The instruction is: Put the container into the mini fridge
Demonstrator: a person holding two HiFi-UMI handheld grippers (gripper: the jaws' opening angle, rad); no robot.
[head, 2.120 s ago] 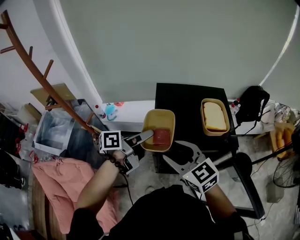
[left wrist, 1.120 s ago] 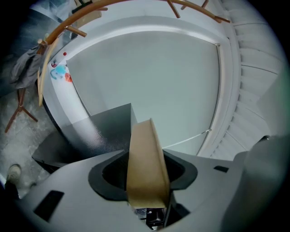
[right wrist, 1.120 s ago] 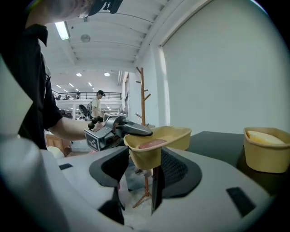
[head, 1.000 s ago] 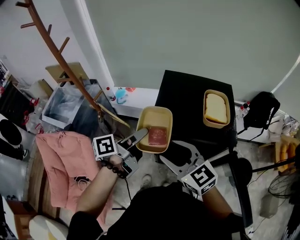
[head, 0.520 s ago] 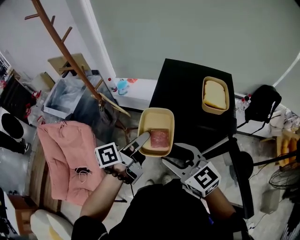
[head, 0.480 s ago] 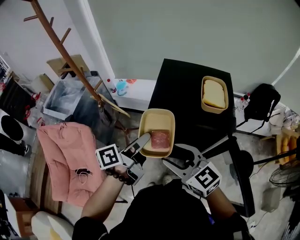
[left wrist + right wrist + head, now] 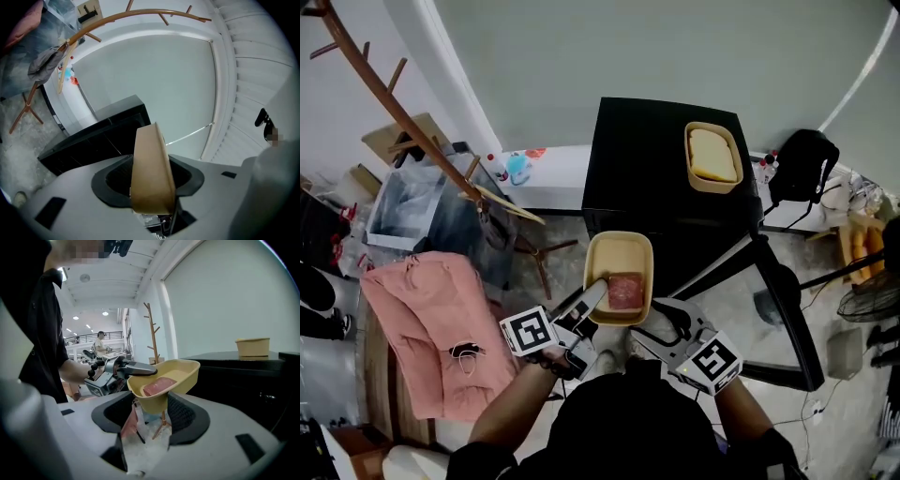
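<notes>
A yellow container (image 7: 619, 277) with a pink slab of meat in it hangs in front of the black mini fridge (image 7: 666, 173). My left gripper (image 7: 592, 296) is shut on its near-left rim. In the left gripper view the container's tan wall (image 7: 147, 154) stands on edge between the left gripper's (image 7: 151, 190) jaws. My right gripper (image 7: 661, 321) sits just beside the container's near-right corner. Its jaws are opening and the pads press on nothing. The right gripper view shows the container (image 7: 164, 380) just beyond the right gripper (image 7: 150, 406), with the left gripper (image 7: 138, 369) clamped on it.
A second yellow container (image 7: 712, 155) stands on the fridge top. The fridge door (image 7: 773, 309) hangs open to the right. A wooden coat rack (image 7: 422, 141), a pink cloth (image 7: 422, 319) and boxes crowd the floor to the left. A black bag (image 7: 802, 164) lies at right.
The left gripper keeps its hold; the container has come nearer and lower, in front of the fridge. The right gripper now sits closer to the container's near corner.
</notes>
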